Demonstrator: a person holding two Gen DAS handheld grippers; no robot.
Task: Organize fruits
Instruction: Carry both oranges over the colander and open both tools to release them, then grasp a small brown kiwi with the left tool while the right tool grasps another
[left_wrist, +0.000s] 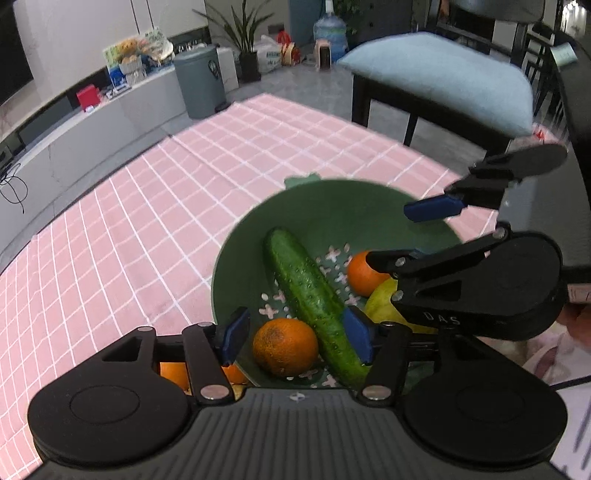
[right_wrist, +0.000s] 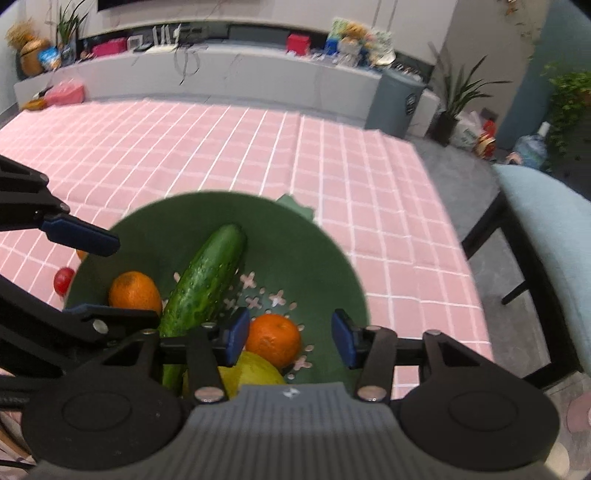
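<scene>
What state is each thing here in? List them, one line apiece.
Green bowl: upright on the pink cloth, holding produce.
Cucumber: lying aslant in the bowl.
Two oranges: resting in the bowl.
Yellow fruit: in the bowl, partly hidden.
Left gripper: open, empty.
Right gripper: open, empty.

Grey floor (left_wrist: 295, 79), cushioned chair (left_wrist: 436, 79), grey bin (left_wrist: 199, 79).

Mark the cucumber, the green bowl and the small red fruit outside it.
cucumber (left_wrist: 306, 291), left wrist view, mid-body.
green bowl (right_wrist: 325, 258), right wrist view, inner wall.
small red fruit (right_wrist: 63, 279), right wrist view, centre.
</scene>
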